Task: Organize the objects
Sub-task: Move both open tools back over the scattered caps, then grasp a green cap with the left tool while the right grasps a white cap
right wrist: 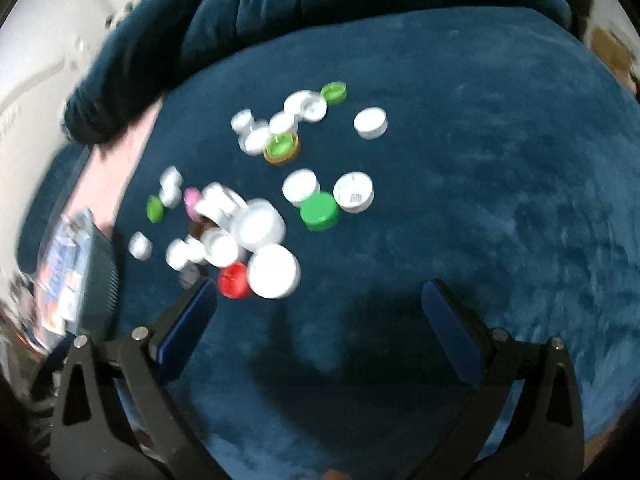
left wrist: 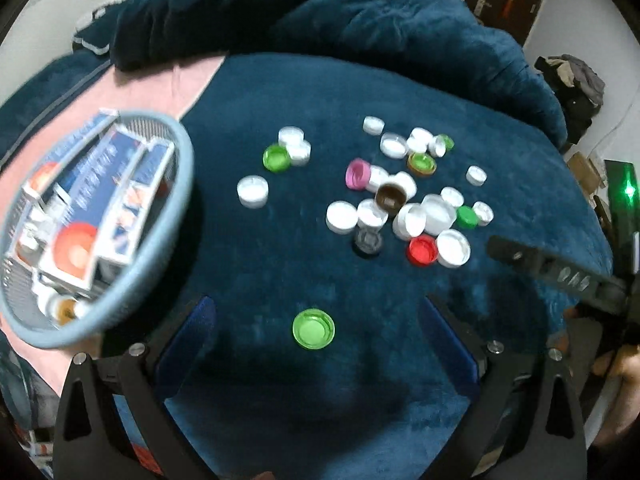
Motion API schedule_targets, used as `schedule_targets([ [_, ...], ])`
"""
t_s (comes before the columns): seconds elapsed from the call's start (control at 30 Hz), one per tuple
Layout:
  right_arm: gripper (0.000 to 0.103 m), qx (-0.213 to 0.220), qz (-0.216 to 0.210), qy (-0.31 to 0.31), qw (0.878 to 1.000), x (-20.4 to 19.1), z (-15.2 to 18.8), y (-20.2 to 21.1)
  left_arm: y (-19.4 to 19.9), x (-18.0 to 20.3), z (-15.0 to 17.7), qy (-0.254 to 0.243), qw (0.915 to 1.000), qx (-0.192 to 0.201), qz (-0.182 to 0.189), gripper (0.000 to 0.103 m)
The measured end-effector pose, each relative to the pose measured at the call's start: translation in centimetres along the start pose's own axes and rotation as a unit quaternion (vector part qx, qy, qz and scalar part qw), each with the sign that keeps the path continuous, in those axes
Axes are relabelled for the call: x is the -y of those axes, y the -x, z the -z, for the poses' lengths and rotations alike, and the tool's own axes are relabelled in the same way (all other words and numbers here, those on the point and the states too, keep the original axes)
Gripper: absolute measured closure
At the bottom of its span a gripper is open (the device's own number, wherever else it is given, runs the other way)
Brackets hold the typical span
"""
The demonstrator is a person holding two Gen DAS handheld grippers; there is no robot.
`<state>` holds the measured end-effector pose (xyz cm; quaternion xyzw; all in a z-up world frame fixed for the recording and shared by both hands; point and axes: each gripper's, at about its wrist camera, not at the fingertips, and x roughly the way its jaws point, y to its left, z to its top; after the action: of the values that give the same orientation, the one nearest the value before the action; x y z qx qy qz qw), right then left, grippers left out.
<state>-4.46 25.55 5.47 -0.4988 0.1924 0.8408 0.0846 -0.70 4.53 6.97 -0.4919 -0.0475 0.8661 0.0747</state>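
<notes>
Many bottle caps lie scattered on a dark blue plush blanket (left wrist: 280, 92): mostly white ones, with a pink cap (left wrist: 357, 174), a brown cap (left wrist: 390, 198), a red cap (left wrist: 422, 250) and green ones. One green cap (left wrist: 313, 329) lies alone, just ahead of my left gripper (left wrist: 320, 312), which is open and empty with the cap between its fingertips' line. My right gripper (right wrist: 320, 296) is open and empty above bare blanket; the red cap (right wrist: 234, 280) and a large white cap (right wrist: 273, 271) lie by its left fingertip (right wrist: 202, 300).
A round grey mesh basket (left wrist: 182, 152) at the left holds blue-and-white boxes and small items; it also shows in the right wrist view (right wrist: 102, 264). A pink cloth (left wrist: 160, 84) lies behind it. The right gripper's body (left wrist: 560, 276) reaches in at the left view's right edge.
</notes>
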Motion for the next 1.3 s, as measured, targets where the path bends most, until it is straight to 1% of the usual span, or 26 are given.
schedule_targets([
  [0.1,0.002,-0.019,0.02,0.068,0.997,-1.8,0.4,-2.2,-1.4,-0.7,0.5,0.021,0.9996,-0.017,-0.004,0.001],
  [0.13,0.002,-0.022,0.023,0.08,0.996,-2.0,0.6,-2.6,-1.7,-1.0,0.7,0.027,0.9994,-0.021,-0.004,0.001],
  [0.17,0.004,-0.025,0.025,0.096,0.995,-2.6,0.8,-3.1,-1.9,-1.3,0.8,0.031,0.9992,-0.025,-0.004,0.001],
  [0.2,0.008,-0.026,0.028,0.109,0.993,-2.9,0.9,-3.5,-2.1,-1.6,1.0,0.035,0.999,-0.028,-0.004,0.001],
  [0.23,0.011,-0.028,0.034,0.123,0.991,-3.3,1.0,-3.9,-2.2,-1.7,1.1,0.037,0.9988,-0.03,-0.004,0.001],
  [0.33,0.024,-0.033,0.05,0.161,0.985,-4.5,1.0,-5.1,-2.4,-2.1,1.4,0.043,0.9984,-0.037,0.0,0.001],
  [0.4,0.046,-0.039,0.059,0.172,0.983,-4.8,1.0,-5.6,-2.5,-2.3,1.7,0.047,0.9981,-0.04,0.002,0.001],
  [0.43,0.052,-0.04,0.057,0.171,0.983,-4.7,1.0,-5.6,-2.4,-2.4,1.8,0.05,0.9979,-0.041,0.005,0.001],
  [0.47,0.064,-0.039,0.053,0.169,0.983,-4.7,1.1,-5.4,-2.4,-2.5,2.0,0.054,0.9976,-0.042,0.007,0.001],
  [0.53,0.064,-0.04,0.04,0.153,0.987,-4.3,1.2,-4.6,-2.6,-2.6,2.2,0.059,0.9972,-0.046,0.012,0.002],
  [0.57,0.064,-0.042,0.027,0.135,0.99,-3.8,1.3,-4.2,-2.7,-2.4,2.3,0.058,0.9971,-0.048,0.014,0.002],
  [0.67,0.064,-0.055,0.009,0.088,0.995,-2.8,2.0,-3.4,-3.3,-1.6,2.5,0.047,0.9973,-0.054,0.018,0.003],
  [0.77,0.064,-0.062,0.001,0.061,0.996,-1.9,2.5,-2.8,-4.3,-0.6,2.4,0.029,0.9976,-0.062,0.014,0.014],
  [0.8,0.064,-0.059,0.001,0.06,0.996,-1.9,2.6,-2.6,-4.7,-0.4,2.4,0.023,0.9976,-0.065,0.009,0.024],
  [0.83,0.064,-0.057,0.002,0.06,0.997,-1.9,2.6,-2.4,-5.1,-0.4,2.4,0.02,0.9974,-0.068,0.007,0.051],
  [0.87,0.064,-0.055,0.002,0.061,0.997,-1.9,2.7,-2.3,-5.4,-0.4,2.5,0.017,0.9971,-0.074,0.002,0.07],
  [0.9,0.064,-0.055,0.002,0.061,0.997,-2.0,2.6,-2.3,-5.4,-0.5,2.5,0.015,0.9969,-0.077,-0.002,0.073],
  [1.0,0.063,-0.054,0.003,0.059,0.997,-2.2,2.5,-2.2,-4.6,-1.0,2.3,0.028,0.9971,-0.069,0.016,0.073],
  [1.13,0.063,-0.044,-0.003,0.058,0.997,-2.6,2.2,-1.6,-3.0,-1.4,2.0,0.033,0.9977,-0.053,0.024,0.073],
  [1.3,0.063,-0.025,-0.022,0.062,0.998,-4.1,1.9,-0.1,0.3,-2.6,0.7,0.045,0.9986,-0.011,0.027,0.073],
])
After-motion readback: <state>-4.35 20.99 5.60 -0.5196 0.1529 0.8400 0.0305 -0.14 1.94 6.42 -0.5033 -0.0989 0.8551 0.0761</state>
